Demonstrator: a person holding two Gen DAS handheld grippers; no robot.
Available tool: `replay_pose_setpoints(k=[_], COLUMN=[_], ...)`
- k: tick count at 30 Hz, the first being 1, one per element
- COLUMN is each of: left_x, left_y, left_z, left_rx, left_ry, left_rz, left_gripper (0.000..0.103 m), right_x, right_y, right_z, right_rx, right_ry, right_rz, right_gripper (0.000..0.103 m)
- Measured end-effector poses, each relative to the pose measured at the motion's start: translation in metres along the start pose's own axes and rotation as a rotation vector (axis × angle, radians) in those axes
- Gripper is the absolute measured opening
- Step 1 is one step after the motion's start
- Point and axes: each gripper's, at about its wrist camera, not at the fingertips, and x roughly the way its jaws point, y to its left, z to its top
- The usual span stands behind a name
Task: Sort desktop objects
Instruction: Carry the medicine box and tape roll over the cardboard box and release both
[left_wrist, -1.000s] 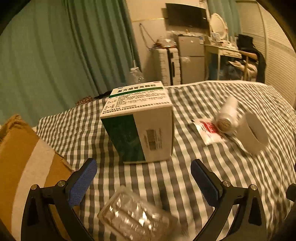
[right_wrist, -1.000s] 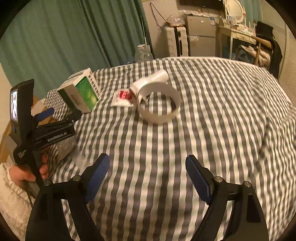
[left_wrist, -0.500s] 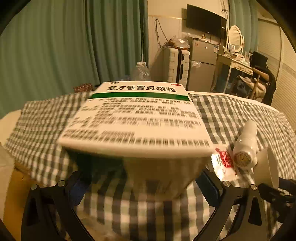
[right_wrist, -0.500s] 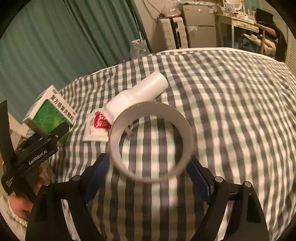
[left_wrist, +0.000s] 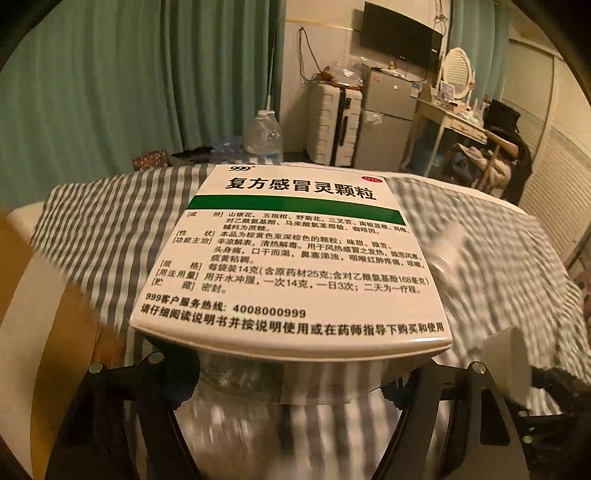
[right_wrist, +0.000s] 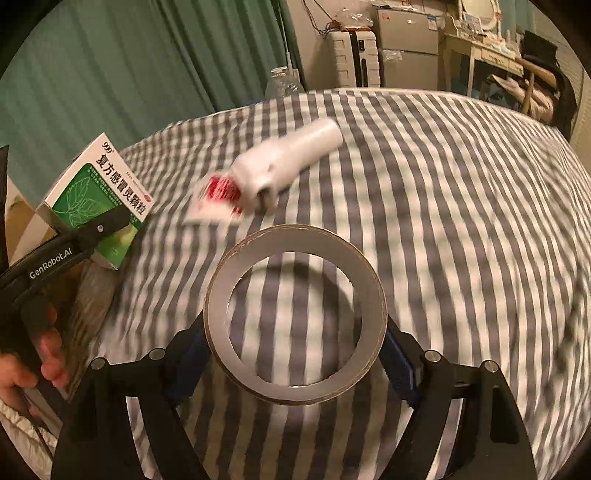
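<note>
A white and green medicine box (left_wrist: 295, 258) fills the left wrist view. It sits between the fingers of my left gripper (left_wrist: 295, 376), whose jaws are closing onto its sides. The box stays sharp while the cloth behind it blurs. From the right wrist view the box (right_wrist: 99, 192) is tilted, with one left finger (right_wrist: 107, 225) across it. A grey tape roll (right_wrist: 295, 242) stands tipped up between the blue pads of my right gripper (right_wrist: 295, 358), whose jaws are closing on it. A white bottle (right_wrist: 291, 162) and a red and white sachet (right_wrist: 218, 195) lie beyond.
A grey and white checked cloth (right_wrist: 461, 221) covers the table. A clear blister pack (left_wrist: 236, 373) lies under the box. A person's hand (right_wrist: 48, 354) holds the left gripper. An orange and white cushion (left_wrist: 37, 332) is at the left edge. A water bottle (left_wrist: 264, 136) stands behind the table.
My left gripper moved forward around the medicine box and closed onto it. My right gripper moved up to the tape roll, which now sits tipped up between its pads.
</note>
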Motion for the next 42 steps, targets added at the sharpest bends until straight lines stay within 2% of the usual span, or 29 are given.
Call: replay_pose_setpoints(k=[10,16,22,25,28,32,35,39,42], left_x=[-0.084,-0.124,-0.178,-0.204,-0.226,-0.245,-0.248,-0.240,-0.227], left_y=[-0.006,0.011,0.039,0.057,0.085,0.140,0.180,0.231,0.261], left_z=[-0.088,-0.106,-0.087,-0.068,-0.051,-0.034,-0.029,-0.032,-0.040], left_rx=[-0.069,-0.127,-0.133,-0.130,-0.126,-0.146,-0.168,-0.163,-0.213], left_ry=[0.079,0.090,0.007,-0.052,-0.099,-0.133,-0.120,-0.081,-0.038], left_rz=[-0.010,-0.008,-0.024,-0.025,-0.006,0.075,0.117,0.231,0.233], left_gripper=[0.079,0.079,0.079,0.079,0.079,0.079,0.079,0.079,0.079], right_x=[-0.064,-0.099,-0.130,-0.142,-0.153,-0.164,-0.165,-0.155,-0.138], right_y=[0.033,0.058,0.089,0.108,0.132,0.174,0.210,0.265,0.305], right_z=[-0.064,-0.087,-0.090,-0.087,-0.078,-0.057,-0.040,-0.014,0.001], right_rx=[-0.049,-0.087,-0.101,-0.115,-0.143,-0.194,-0.227,-0.278,-0.304], right_ry=[0.025,0.011,-0.030,-0.050,-0.077,-0.112,-0.121,-0.121,-0.101], right_rz=[0.014,0.014,0.051,0.082,0.104,0.166,0.220,0.295,0.339], right_gripper=[0.081,0.081,0.081,0.081,0.081,0.081,0.081,0.081,0.082])
